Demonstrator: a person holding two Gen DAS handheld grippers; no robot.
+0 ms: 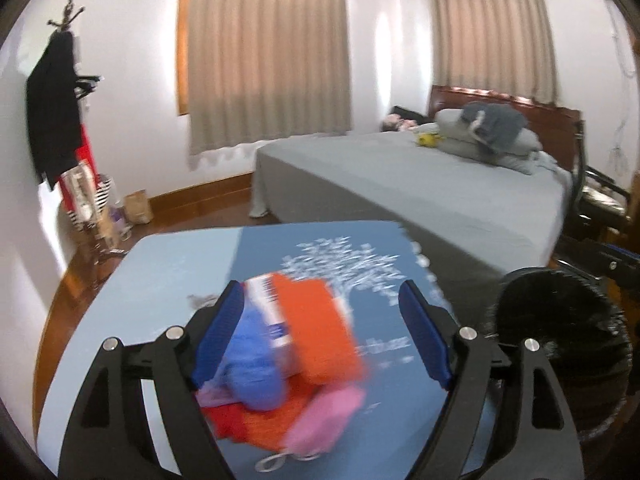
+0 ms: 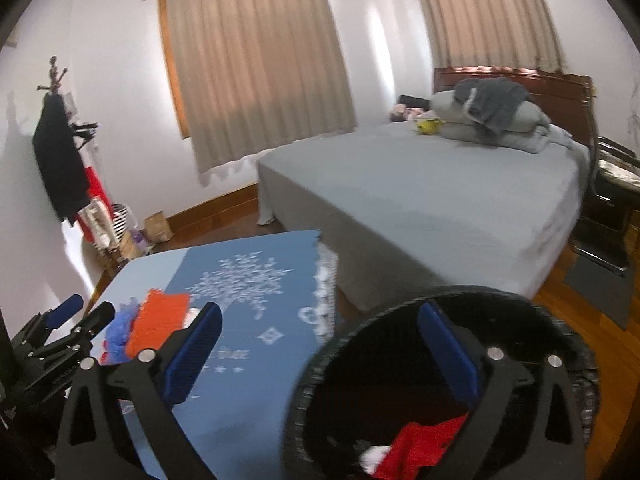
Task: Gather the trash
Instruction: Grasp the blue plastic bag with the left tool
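On the blue worktop [image 1: 180, 272] in front of me a blurred heap of trash [image 1: 292, 352] is lying: an orange packet [image 1: 316, 320] on top, a blue crumpled piece [image 1: 248, 360] and a pink piece [image 1: 324, 420] below it. My left gripper [image 1: 324, 336] is hovering over that heap with its fingers [image 1: 218, 336] standing wide apart; the heap is showing between them, but the blur is keeping me from telling whether the left pad is touching it, and the right pad is standing clear of it. My right gripper [image 2: 320, 360] is hanging with its fingers [image 2: 194, 356] spread as wide as they go and gripping nothing; one finger is showing against the worktop and the other against the black mesh bin [image 2: 320, 360]. Red and white trash [image 2: 412, 452] is already lying inside that bin. The bin is standing just beside the worktop's right edge, near the foot of the grey bed [image 2: 440, 200]. The worktop's far edge is ending short of the bed's corner, with dark floor showing beyond it toward the curtained window [image 1: 268, 60]. Bare worktop is lying open to the left of the heap and past it, over the white tree print [image 1: 352, 264]. A coat stand [image 1: 56, 100] with dark clothes is standing well apart by the left wall, and a dark chair [image 2: 612, 200] is sitting beyond the bed on the right.
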